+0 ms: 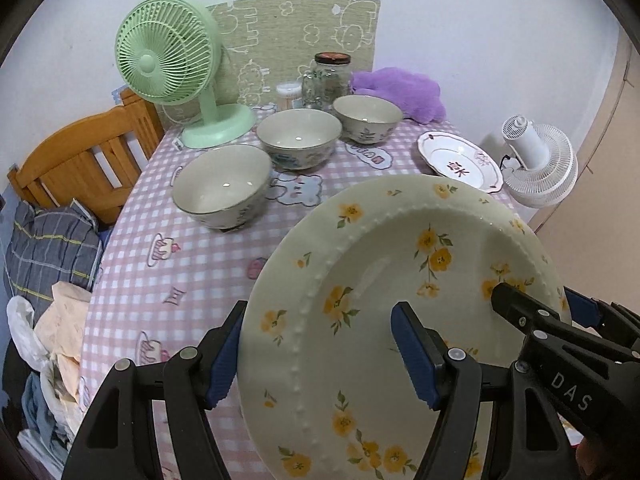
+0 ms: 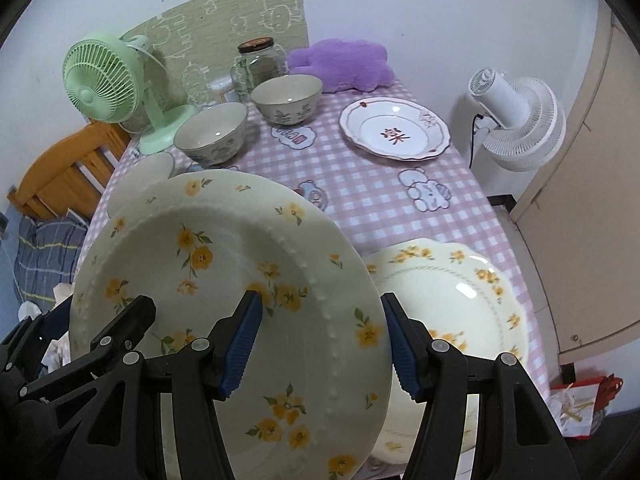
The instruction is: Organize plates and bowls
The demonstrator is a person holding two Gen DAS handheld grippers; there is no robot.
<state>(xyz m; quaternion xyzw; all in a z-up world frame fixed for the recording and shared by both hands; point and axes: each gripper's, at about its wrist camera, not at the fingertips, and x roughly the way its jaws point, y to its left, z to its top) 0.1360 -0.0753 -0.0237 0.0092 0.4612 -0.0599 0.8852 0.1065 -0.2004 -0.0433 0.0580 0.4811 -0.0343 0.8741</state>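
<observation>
- A pale green plate with yellow flowers [image 1: 400, 320] was held aloft and tilted above the pink checked tablecloth [image 1: 192, 264], gripped from opposite edges by both tools at once.
- The left gripper [image 1: 320, 356] was clamped across the plate's left rim, one blue pad [image 1: 224, 356] behind the edge and the other on the plate's face.
- The right gripper [image 2: 320, 348] was closed over the opposite rim in the same way, its blue pads [image 2: 240, 344] set on either side of the beaded edge; it also showed at the right edge of the left wrist view.
- Directly right of the held plate, and lower, a cream scalloped plate with yellow flowers [image 2: 452, 292] was seen resting on the near right part of the table, just beside the right gripper; it was judged the likely stacking spot, with the right hand the nearer.
- Farther back on the right, a white plate with a red character [image 2: 394, 130] was seen lying flat, well apart from the held plate.
- Three bowls [image 1: 298, 142] were ranged in a diagonal row across the back left of the table, in front of a green desk fan [image 1: 168, 52] and a glass jar [image 1: 330, 80].
</observation>
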